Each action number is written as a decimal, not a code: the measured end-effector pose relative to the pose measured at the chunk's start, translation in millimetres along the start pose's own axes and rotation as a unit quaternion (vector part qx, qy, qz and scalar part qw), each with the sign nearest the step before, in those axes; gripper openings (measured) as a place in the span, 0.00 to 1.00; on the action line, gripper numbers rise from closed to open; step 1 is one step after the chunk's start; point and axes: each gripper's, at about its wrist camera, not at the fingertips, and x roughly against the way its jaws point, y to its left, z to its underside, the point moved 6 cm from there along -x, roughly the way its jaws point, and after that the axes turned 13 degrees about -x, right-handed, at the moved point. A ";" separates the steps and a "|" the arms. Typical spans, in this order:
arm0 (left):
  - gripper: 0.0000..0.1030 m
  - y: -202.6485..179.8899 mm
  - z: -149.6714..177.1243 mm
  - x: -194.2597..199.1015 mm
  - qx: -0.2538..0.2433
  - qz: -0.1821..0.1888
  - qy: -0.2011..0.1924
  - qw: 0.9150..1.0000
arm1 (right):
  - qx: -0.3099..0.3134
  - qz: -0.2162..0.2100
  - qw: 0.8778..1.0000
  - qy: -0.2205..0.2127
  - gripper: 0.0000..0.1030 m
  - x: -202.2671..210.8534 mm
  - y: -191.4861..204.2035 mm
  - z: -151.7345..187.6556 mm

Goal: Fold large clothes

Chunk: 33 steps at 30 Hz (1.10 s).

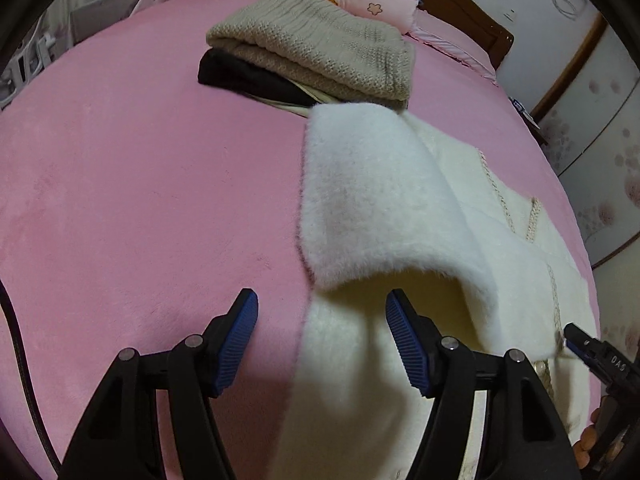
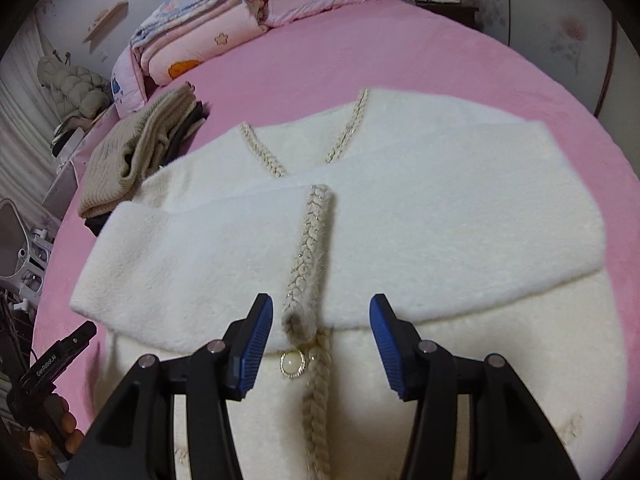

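Right wrist view: fluffy white cardigan (image 2: 400,216) spread flat on pink bed (image 2: 440,72), both sleeves folded across chest. Probably soft, thick, light, floppy; best pinched at hem corners. Right tongs (image 2: 321,314) agape over braided placket (image 2: 312,248); left tongs (image 1: 321,308) likewise agape, empty, near sleeve cuff (image 1: 360,208).

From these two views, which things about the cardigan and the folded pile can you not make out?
- Cardigan hem: cut off by the bottom edge and hidden behind the right gripper in the right view.
- Cardigan's right half: past the frame edge in the left view.
- Pile: beige sweater covers all but an edge of the black garment in the left view.
- Left gripper: only its body shows in the right view.
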 end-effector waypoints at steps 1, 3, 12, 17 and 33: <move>0.63 -0.9 -0.6 -3.0 0.002 0.001 0.001 1.000 | -0.001 0.000 1.000 0.008 0.49 -8.1 1.0 -0.6; 0.63 -3.6 -4.3 -8.8 0.007 0.006 0.002 1.000 | -0.003 -0.004 1.000 0.020 0.49 -19.7 2.3 -1.0; 0.47 -6.2 -16.5 -39.4 0.014 -0.014 0.019 1.000 | 0.050 -0.005 0.999 0.023 0.25 -35.2 22.9 1.6; 0.44 -9.1 -16.0 -43.0 0.004 -0.024 0.019 1.000 | 0.128 0.012 0.991 -0.048 0.15 1.8 53.4 -13.7; 0.43 -20.2 -10.2 -48.7 -0.045 -0.045 0.028 0.998 | 0.089 0.131 0.984 -0.081 0.14 -17.9 -37.8 -26.2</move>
